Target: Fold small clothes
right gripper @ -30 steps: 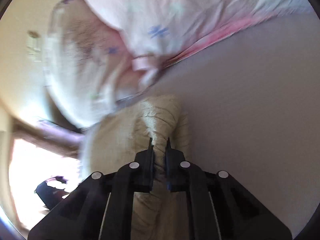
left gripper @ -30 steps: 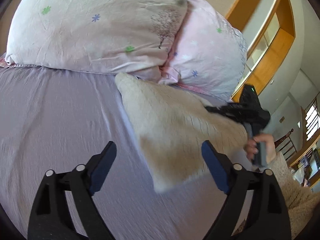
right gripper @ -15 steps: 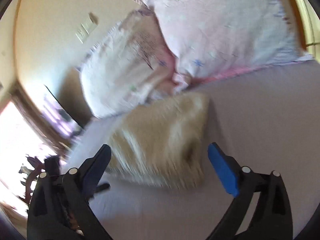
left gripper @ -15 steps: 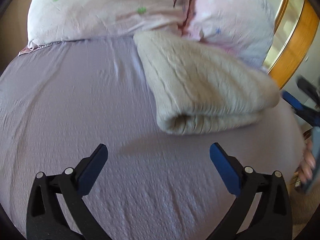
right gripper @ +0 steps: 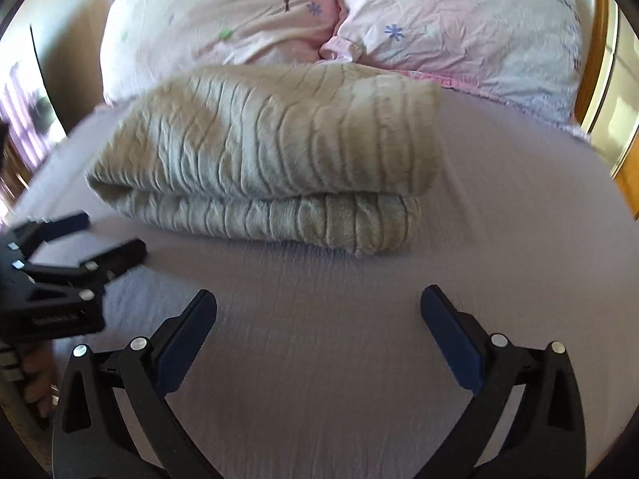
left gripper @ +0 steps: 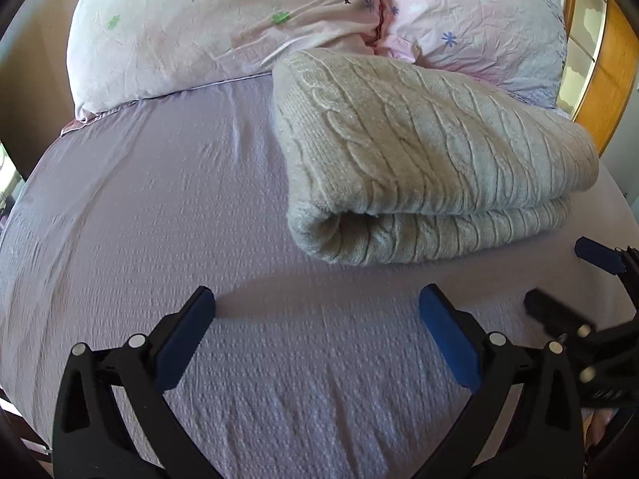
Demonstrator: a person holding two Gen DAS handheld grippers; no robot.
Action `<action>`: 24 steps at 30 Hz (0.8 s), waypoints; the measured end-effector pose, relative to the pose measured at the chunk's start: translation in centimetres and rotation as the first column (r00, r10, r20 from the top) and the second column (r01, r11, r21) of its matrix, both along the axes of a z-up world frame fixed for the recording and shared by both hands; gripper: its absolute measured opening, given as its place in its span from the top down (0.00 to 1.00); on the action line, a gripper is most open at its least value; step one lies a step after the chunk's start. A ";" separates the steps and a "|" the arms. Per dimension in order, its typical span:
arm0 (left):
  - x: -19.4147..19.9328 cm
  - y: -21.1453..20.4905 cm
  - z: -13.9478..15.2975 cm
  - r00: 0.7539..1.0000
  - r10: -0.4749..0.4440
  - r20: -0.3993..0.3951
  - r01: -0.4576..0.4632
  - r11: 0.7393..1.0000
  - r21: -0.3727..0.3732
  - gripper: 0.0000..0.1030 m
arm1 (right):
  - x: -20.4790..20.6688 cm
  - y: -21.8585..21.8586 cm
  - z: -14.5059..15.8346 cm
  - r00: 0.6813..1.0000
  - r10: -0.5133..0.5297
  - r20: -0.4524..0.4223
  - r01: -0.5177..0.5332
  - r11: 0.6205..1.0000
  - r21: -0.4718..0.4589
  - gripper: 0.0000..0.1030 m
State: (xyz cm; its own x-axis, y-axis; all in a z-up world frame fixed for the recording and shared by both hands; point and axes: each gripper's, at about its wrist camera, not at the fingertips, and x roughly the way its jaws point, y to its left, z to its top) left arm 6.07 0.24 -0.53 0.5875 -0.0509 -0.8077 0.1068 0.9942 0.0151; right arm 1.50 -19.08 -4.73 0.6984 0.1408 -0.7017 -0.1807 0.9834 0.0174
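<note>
A cream cable-knit sweater [left gripper: 419,151] lies folded in a thick stack on the lilac bed sheet [left gripper: 159,219], its far edge against the pillows. It also shows in the right wrist view [right gripper: 279,147]. My left gripper [left gripper: 317,311] is open and empty, above the sheet in front of the sweater's left end. My right gripper [right gripper: 318,311] is open and empty, in front of the sweater's right end. Each gripper shows in the other's view: the right one [left gripper: 567,279] and the left one [right gripper: 92,235], both open.
Two pink floral pillows [left gripper: 247,20] [left gripper: 479,20] lie behind the sweater at the head of the bed. A wooden frame [left gripper: 611,60] stands at the right. The sheet [right gripper: 499,219] stretches to either side of the sweater.
My right gripper let go of the sweater and opened. The sweater dropped into a folded stack on the sheet. Both grippers drew back toward the near side of the bed.
</note>
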 end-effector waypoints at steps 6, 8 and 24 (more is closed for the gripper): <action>-0.1 -0.1 0.1 1.000 -0.016 -0.005 0.016 1.000 0.000 0.02 | -0.4 -0.2 0.2 1.000 -0.026 0.011 0.026 1.000 0.007 0.01; -0.3 -0.1 0.1 1.000 -0.023 -0.010 0.023 1.000 0.001 0.02 | -0.4 -0.2 0.2 1.000 -0.024 0.010 0.024 1.000 0.007 0.01; -0.2 0.1 0.1 0.999 -0.026 -0.020 0.026 1.000 0.001 0.02 | -0.4 -0.2 0.2 1.000 -0.026 0.010 0.026 1.000 0.007 0.01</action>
